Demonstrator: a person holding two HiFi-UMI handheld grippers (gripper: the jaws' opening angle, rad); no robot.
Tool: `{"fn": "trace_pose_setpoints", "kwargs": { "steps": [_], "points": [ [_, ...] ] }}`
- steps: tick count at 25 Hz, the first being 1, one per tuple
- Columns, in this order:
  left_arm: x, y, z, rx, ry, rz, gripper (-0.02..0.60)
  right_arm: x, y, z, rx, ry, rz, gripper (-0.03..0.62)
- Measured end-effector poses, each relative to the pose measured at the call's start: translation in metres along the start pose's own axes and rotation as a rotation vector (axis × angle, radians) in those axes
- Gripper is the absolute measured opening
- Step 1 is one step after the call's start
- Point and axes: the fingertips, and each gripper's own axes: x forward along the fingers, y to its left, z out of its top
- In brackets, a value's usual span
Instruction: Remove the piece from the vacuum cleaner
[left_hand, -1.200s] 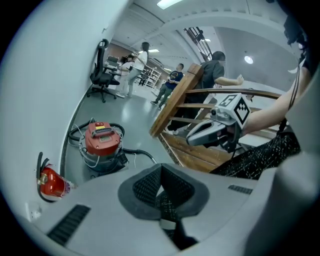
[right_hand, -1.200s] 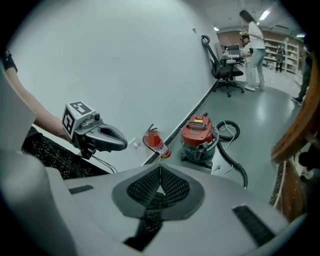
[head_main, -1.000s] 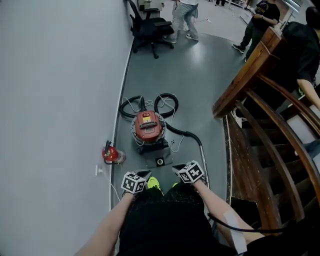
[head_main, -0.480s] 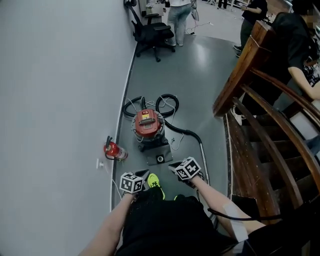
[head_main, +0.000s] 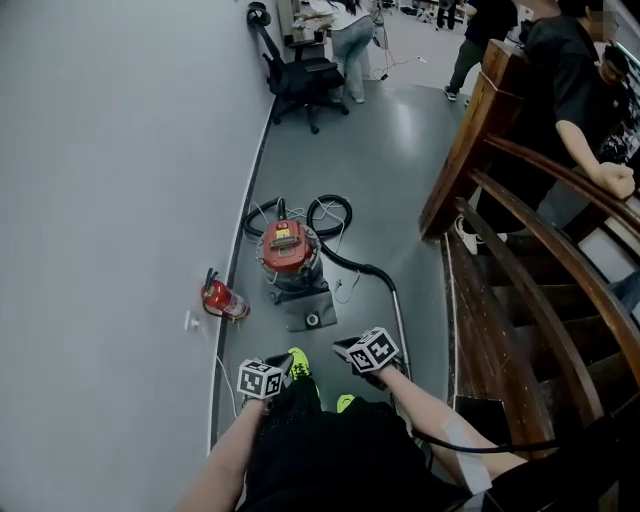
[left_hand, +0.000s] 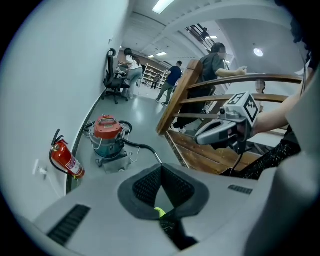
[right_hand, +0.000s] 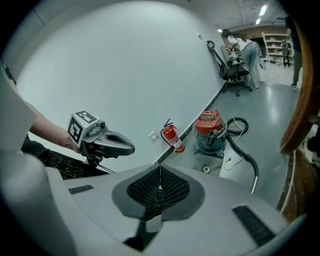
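Left gripper (left_hand: 161, 169): jaws together, empty | right gripper (right_hand: 160, 170): jaws together, empty | red-lidded drum vacuum cleaner (head_main: 288, 252): on grey floor (head_main: 380, 180), well apart from both

My right gripper (right_hand: 160, 175) had its black ribbed jaws pressed together, nothing between them. Beyond them, a red-lidded, teal-bodied canister vacuum cleaner (right_hand: 209, 127) stood on the grey floor (right_hand: 270, 120). A red fire extinguisher (right_hand: 171, 138) leaned just left of the vacuum cleaner, and a black hose (right_hand: 240, 148) curled off its right side. My left gripper (right_hand: 127, 147) hung well to its left.
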Motion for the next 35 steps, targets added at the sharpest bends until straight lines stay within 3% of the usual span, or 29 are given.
{"fn": "trace_pose_setpoints", "kwargs": {
  "steps": [11, 20, 35],
  "points": [
    [-0.012, -0.051, -0.033, 0.024, -0.037, 0.051, 0.009, -0.021, 0.033, -0.042, -0.024, -0.043, 0.053, 0.015],
    [-0.025, -0.061, -0.056, -0.021, -0.042, 0.064, 0.009, -0.036, 0.051, -0.033, -0.129, -0.066, 0.015, 0.015],
    [-0.022, -0.078, -0.045, -0.05, -0.111, 0.033, 0.009, -0.043, 0.061, -0.026, -0.184, -0.093, -0.005, 0.015]
  ]
}}
